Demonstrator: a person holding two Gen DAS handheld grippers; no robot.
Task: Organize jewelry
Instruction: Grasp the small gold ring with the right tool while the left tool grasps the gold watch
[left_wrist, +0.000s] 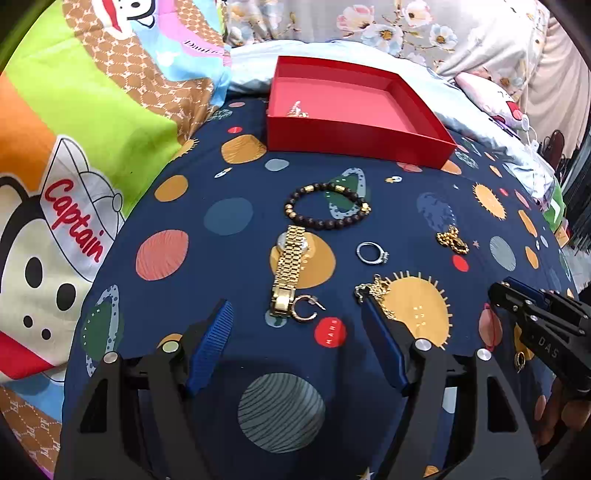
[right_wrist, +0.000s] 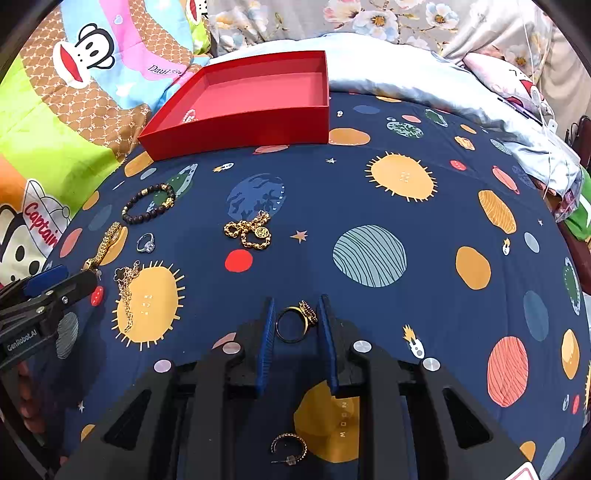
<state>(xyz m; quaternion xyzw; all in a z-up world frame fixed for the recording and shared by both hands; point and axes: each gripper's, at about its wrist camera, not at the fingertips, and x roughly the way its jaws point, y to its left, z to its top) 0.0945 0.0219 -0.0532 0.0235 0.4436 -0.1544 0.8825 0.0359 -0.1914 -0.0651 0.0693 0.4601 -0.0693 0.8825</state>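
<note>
**Gold ring held, other shiny bits on the bed**

The right hand-held gripper (right_wrist: 296, 320) has its blue fingers (right_wrist: 266, 332) pinched in narrow on a gold ring (right_wrist: 295, 321). The ring sits btwn the 2 pads, touching both, just above the bed cover (right_wrist: 369, 192), which is dark blue w/ planets.

The left hand-held gripper (left_wrist: 297, 325) is spread wide w/ nothing in it. It hangs over the low end of a gold watch (left_wrist: 290, 267) and a gold hoop earring (left_wrist: 304, 308). A thin gold chain (left_wrist: 373, 290) lies right by its right finger; can't tell if they touch.

Farther up lie a dark bead bracelet (left_wrist: 327, 206), a silver ring w/ a stone (left_wrist: 371, 253) and a chunky gold chain (left_wrist: 452, 240), all apart from each other.

The red box (left_wrist: 354, 140) sits at the far end of the bed. It's open, w/ 1 small sparkly piece (left_wrist: 297, 110) in its near left corner.

A 2nd gold hoop earring (right_wrist: 289, 448) lies under the right hand-held gripper.
</note>
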